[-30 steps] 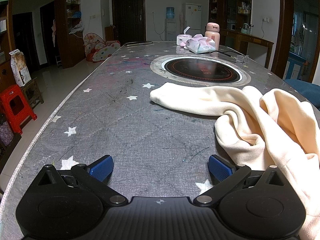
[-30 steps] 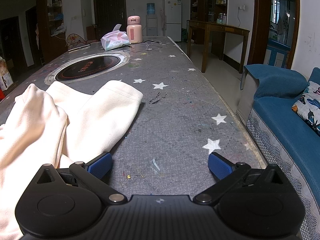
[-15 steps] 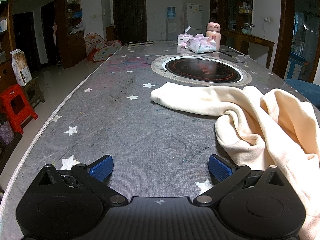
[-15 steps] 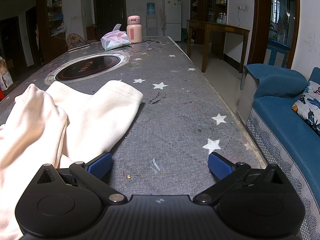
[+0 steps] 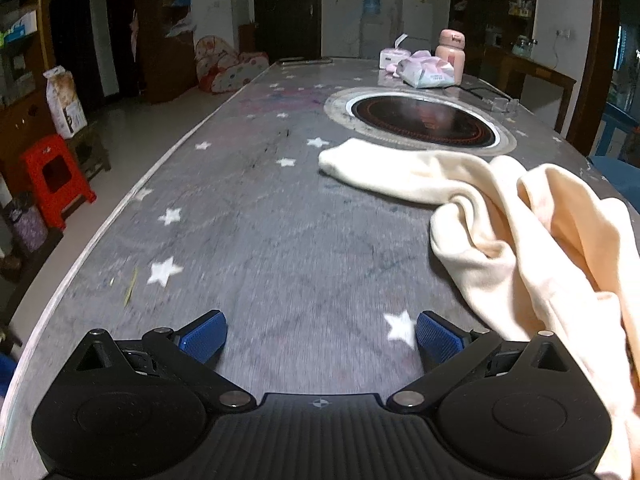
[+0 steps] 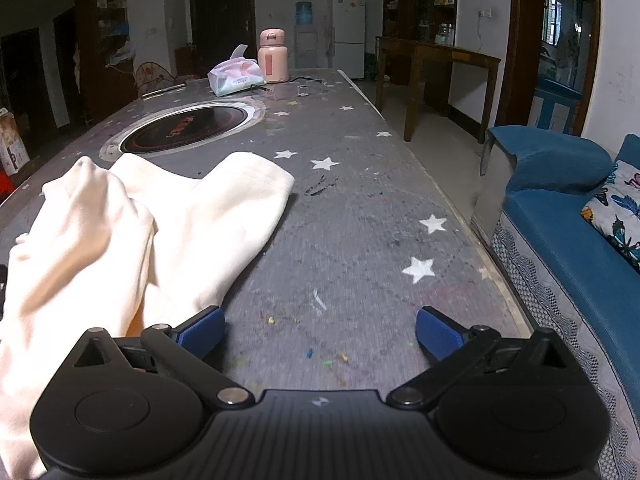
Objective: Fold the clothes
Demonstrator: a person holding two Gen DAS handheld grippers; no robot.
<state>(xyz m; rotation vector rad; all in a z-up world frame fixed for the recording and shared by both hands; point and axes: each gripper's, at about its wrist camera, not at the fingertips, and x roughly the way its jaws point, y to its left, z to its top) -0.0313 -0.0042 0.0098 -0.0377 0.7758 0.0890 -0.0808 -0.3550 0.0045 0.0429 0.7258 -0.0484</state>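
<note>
Two tools are held low over the grey star-print bench (image 5: 248, 216), both with blue pads spread apart, nothing gripped. Left tool (image 5: 320, 334) is seen just left of the cream garment (image 5: 532, 240); right tool (image 6: 320, 330) just right of it (image 6: 160, 224). Garment is left crumpled on the bench, near the round inset cooktop (image 5: 424, 118). Tissue pack (image 6: 237, 76) and pink bottle (image 6: 273, 56) are seen at the far end.
</note>
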